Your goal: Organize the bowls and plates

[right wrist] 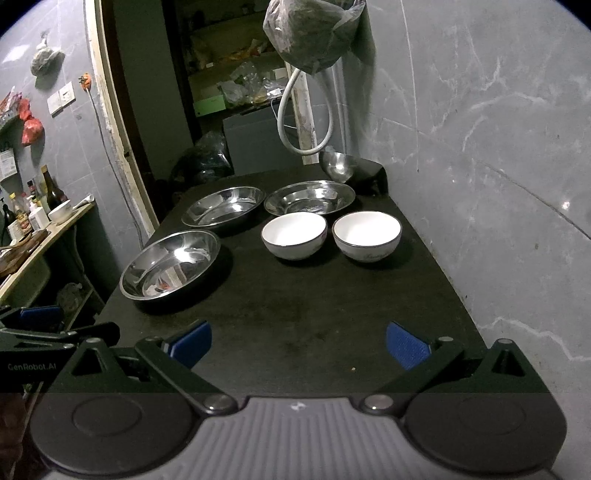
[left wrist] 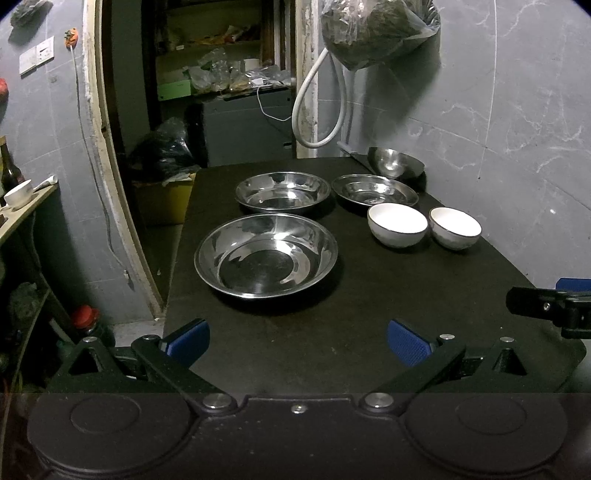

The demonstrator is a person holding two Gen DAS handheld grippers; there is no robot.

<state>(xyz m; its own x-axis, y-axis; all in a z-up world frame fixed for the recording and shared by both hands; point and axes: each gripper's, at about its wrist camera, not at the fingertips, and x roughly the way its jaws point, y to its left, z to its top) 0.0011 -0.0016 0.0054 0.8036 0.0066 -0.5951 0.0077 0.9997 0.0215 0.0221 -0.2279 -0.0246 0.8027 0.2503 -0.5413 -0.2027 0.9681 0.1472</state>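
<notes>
Three steel plates lie on the black table (left wrist: 332, 332): a near one (left wrist: 266, 254) (right wrist: 170, 264), a far left one (left wrist: 282, 191) (right wrist: 223, 209) and a far right one (left wrist: 375, 190) (right wrist: 309, 197). Two white bowls stand to their right, one (left wrist: 397, 224) (right wrist: 294, 235) beside the other (left wrist: 455, 227) (right wrist: 366, 235). A small steel bowl (left wrist: 395, 160) (right wrist: 338, 166) leans tilted at the far corner. My left gripper (left wrist: 297, 343) is open and empty over the near table edge. My right gripper (right wrist: 298, 345) is open and empty, short of the white bowls.
A grey wall (right wrist: 498, 166) runs along the table's right side. A hose (left wrist: 317, 103) and a hanging bag (left wrist: 376, 29) are behind the far edge. A side shelf with bottles and a cup (right wrist: 59, 212) stands left. A doorway (left wrist: 221, 92) opens behind.
</notes>
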